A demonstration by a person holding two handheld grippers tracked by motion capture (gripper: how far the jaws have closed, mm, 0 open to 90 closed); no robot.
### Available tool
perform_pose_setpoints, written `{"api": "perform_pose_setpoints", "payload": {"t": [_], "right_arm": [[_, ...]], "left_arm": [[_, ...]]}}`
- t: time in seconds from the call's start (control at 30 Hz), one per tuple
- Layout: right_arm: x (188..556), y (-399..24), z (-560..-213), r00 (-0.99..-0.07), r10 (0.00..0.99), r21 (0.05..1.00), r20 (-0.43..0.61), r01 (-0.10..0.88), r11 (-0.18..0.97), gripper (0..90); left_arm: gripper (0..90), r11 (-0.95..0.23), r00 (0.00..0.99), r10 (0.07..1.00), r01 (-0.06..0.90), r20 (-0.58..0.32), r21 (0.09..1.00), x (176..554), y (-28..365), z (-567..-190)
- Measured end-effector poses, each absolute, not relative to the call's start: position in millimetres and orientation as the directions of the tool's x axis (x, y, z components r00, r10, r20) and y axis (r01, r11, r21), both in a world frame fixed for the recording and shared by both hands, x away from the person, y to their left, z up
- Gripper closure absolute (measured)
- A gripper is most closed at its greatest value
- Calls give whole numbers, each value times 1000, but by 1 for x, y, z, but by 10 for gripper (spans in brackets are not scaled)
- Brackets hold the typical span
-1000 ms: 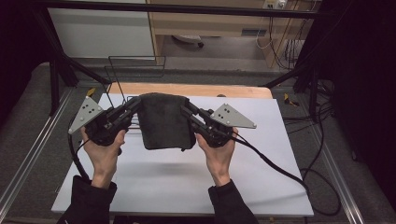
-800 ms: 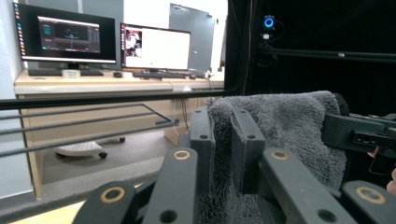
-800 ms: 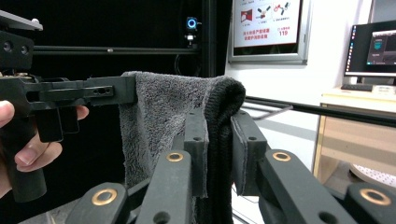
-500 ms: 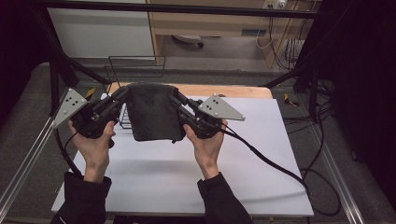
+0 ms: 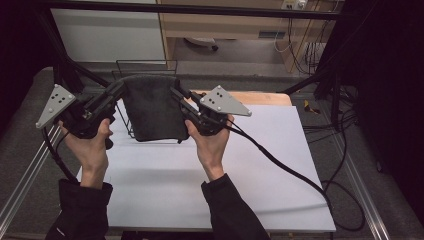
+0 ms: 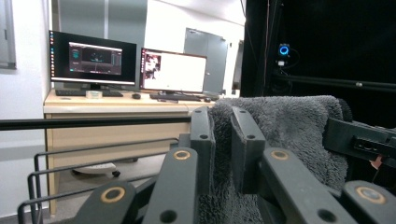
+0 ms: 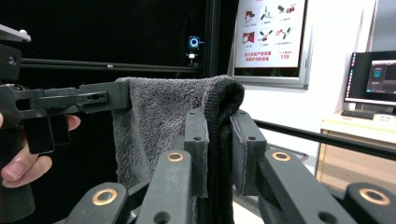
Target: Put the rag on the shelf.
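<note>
A dark grey folded towel (image 5: 151, 107) hangs in the air between my two grippers, above the far left part of the white table (image 5: 280, 165). My left gripper (image 5: 119, 89) is shut on the towel's upper left corner; in the left gripper view its jaws pinch the fuzzy edge of the towel (image 6: 285, 135), gripper (image 6: 223, 140). My right gripper (image 5: 176, 94) is shut on the upper right corner; in the right gripper view the towel (image 7: 159, 121) drapes from between the jaws of that gripper (image 7: 219, 144). The towel's lower hem hangs just above the table.
A black wire rack (image 5: 145, 67) stands right behind the towel at the table's far left. A wooden board (image 5: 265, 98) lies along the far edge. Cables (image 5: 300, 175) trail from the right gripper across the table to the right. Metal rails (image 5: 20, 175) flank the table.
Both hands have carried the towel up and leftward, toward the wire rack. The grips on both corners are unchanged.
</note>
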State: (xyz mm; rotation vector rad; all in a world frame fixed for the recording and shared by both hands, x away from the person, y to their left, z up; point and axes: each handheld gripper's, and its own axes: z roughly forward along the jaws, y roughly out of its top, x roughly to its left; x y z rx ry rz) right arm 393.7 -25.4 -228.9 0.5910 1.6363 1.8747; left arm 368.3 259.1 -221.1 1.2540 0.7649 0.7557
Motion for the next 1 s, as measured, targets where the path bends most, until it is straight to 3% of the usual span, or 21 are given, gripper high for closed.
{"api": "perform_pose_setpoints", "payload": {"t": [0.53,1.0], "right_arm": [[411,-4,-193,-727,684,976,-54,-185,-119,789],[435,9,-169,-708,703,970,-70,-212,-117,791]], "left_arm": [[803,181,510,856,-149,-81,972,381,270,-186],[803,195,496,863,-154,-95,969,405,279,-163]]}}
